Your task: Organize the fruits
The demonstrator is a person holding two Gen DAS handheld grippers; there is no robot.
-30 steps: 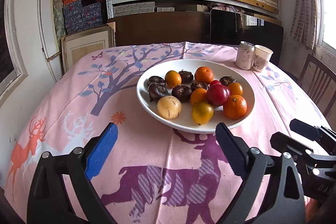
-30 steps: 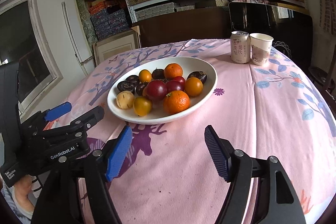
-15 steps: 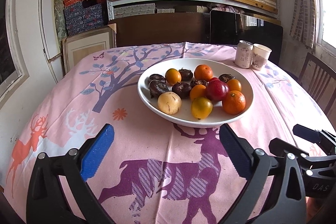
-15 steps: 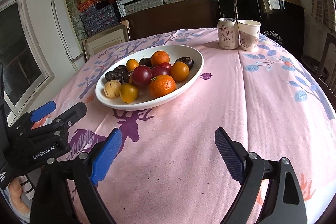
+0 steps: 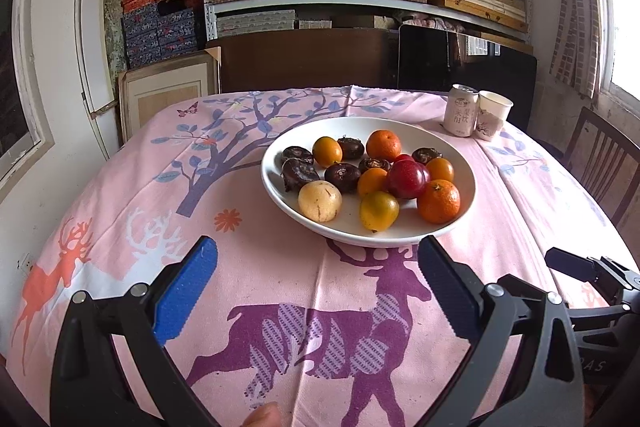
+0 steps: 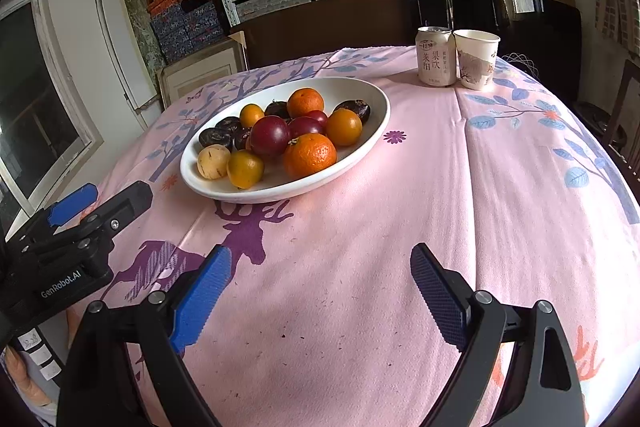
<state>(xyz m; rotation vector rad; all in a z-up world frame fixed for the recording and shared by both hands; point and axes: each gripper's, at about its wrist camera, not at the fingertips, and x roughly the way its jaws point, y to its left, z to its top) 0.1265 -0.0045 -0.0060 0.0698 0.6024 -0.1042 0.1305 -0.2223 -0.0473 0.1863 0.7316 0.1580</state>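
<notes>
The can by the cup reads 茉阳 and 泉饮. The left tool, marked "GenRobot.AI", gapes empty. The right tool has just been opening, holding nothing, short of the bowl.

Pink-clothed table carries a white plate of fruit, with a can and paper cup touching at the far edge.

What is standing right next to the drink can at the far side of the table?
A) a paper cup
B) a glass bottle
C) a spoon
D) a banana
A: a white paper cup stands beside the drink can on the pink tablecloth, away from the white bowl of fruit.
</notes>
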